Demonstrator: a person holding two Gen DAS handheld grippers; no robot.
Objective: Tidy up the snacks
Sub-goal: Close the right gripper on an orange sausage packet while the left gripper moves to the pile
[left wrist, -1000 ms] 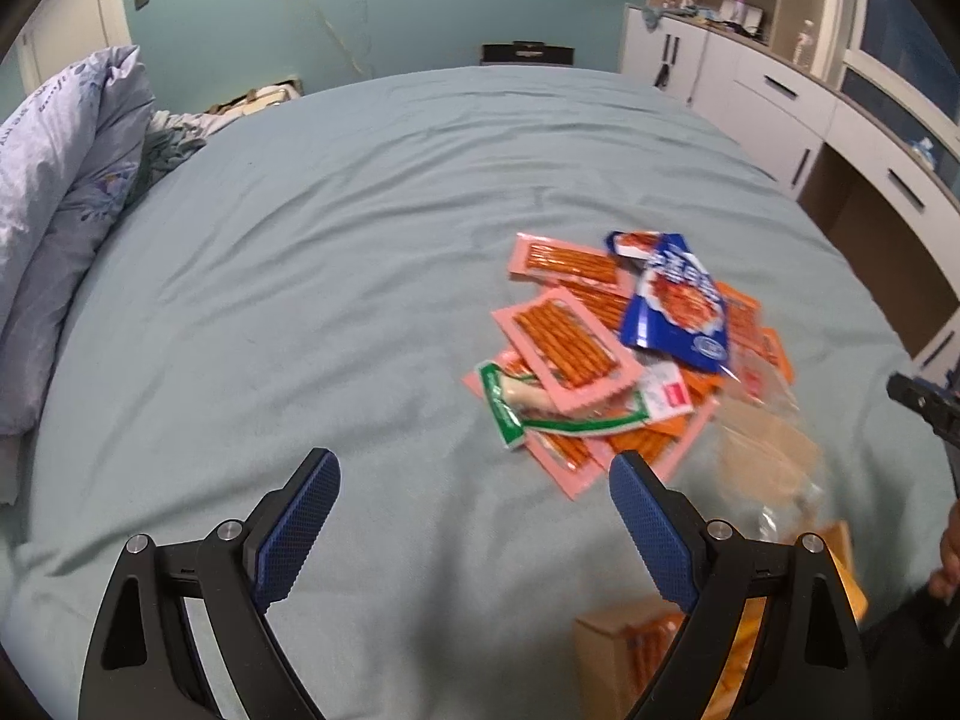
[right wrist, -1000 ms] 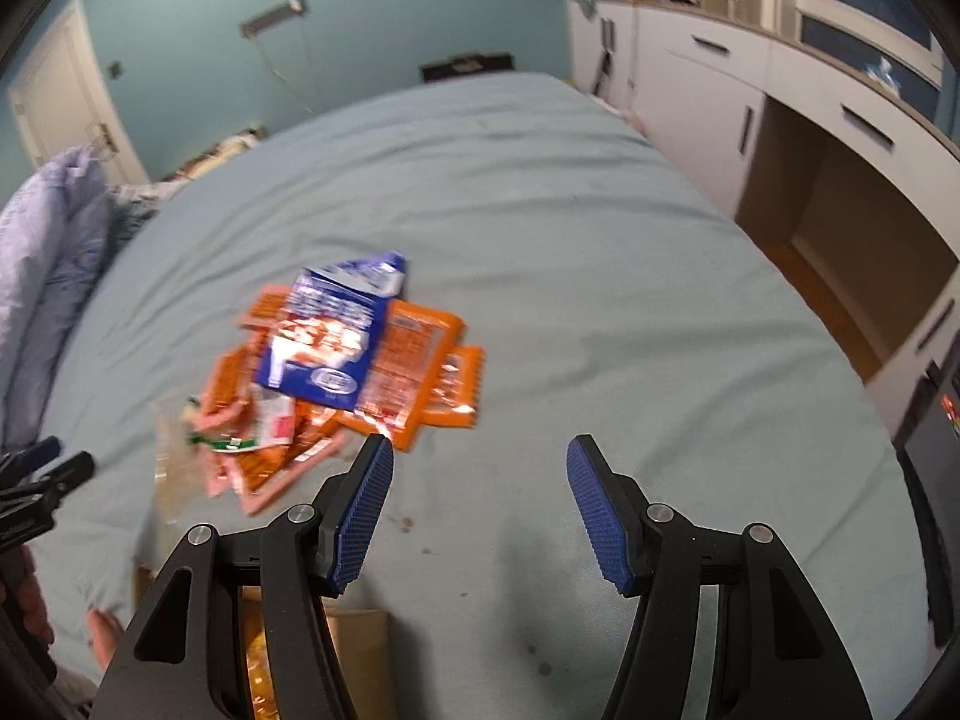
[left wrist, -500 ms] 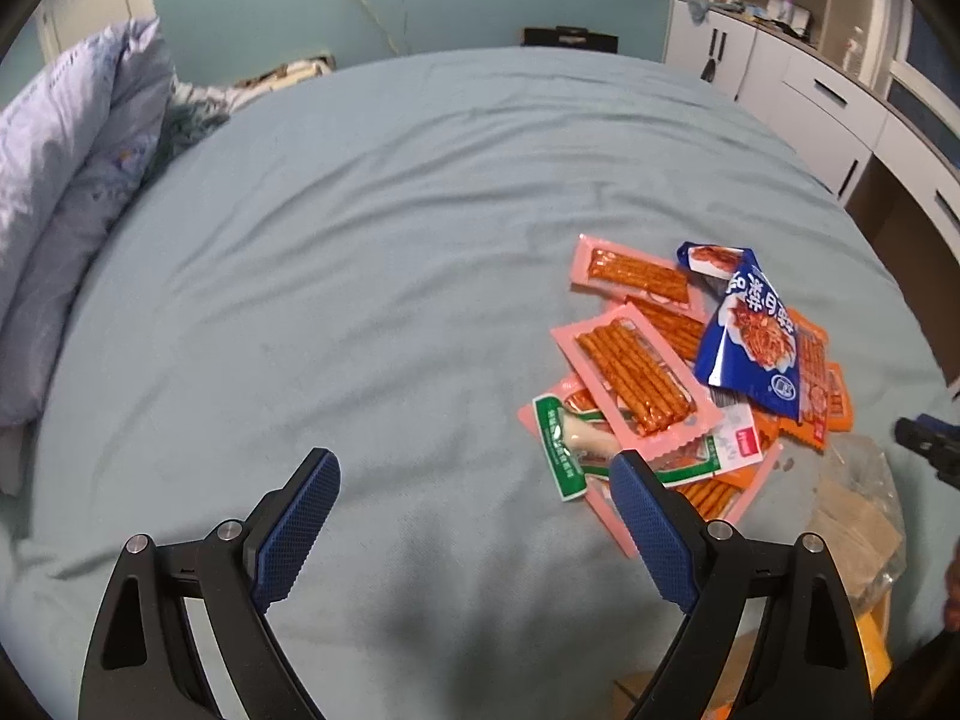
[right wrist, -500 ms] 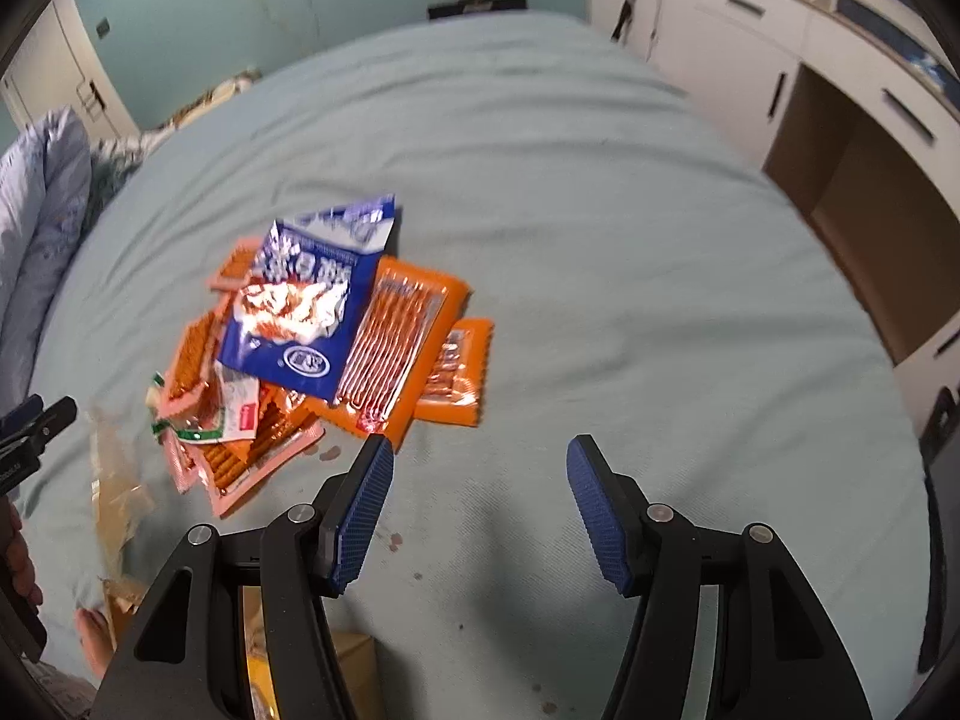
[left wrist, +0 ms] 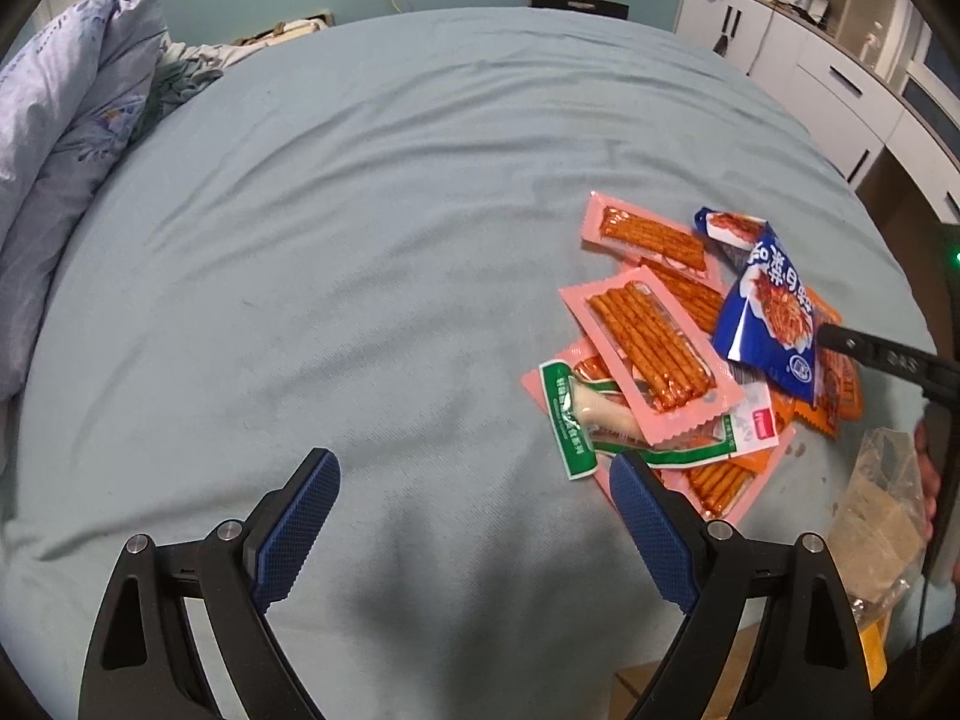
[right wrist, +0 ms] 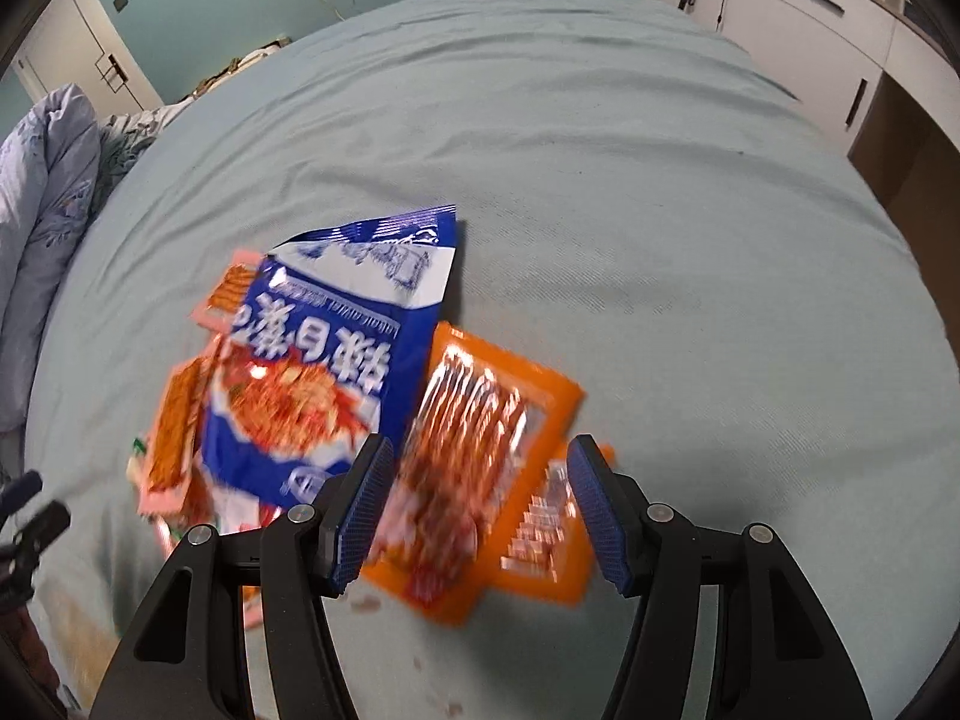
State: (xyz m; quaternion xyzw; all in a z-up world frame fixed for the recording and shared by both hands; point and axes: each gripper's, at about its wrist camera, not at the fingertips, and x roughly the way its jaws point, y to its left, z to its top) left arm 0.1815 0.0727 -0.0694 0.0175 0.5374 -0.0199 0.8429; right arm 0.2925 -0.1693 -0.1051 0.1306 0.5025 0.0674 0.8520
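A heap of snack packets lies on the blue-grey bed sheet (left wrist: 360, 276). On top are a blue bag (left wrist: 774, 312) (right wrist: 312, 372), a pink packet of orange sticks (left wrist: 651, 354) and a green-and-white packet (left wrist: 576, 420). Beside the blue bag lie an orange packet (right wrist: 480, 462) and a smaller orange one (right wrist: 543, 531). My right gripper (right wrist: 480, 483) hovers open just over the orange packet, which shows between its blue pads without being pressed. My left gripper (left wrist: 474, 492) is open over bare sheet, its right finger (left wrist: 651, 528) at the heap's near edge.
A crumpled clear bag (left wrist: 882, 510) and a cardboard box (left wrist: 648, 690) sit at the bed's near right corner. A bunched quilt (left wrist: 66, 120) lies along the left side. White cabinets (left wrist: 840, 84) line the right wall. Small red stains (right wrist: 444, 702) mark the sheet.
My right gripper swept left and down until the orange packet sits between its fingers. The left gripper shifted slightly, so the heap now lies further right and nearer its right finger.
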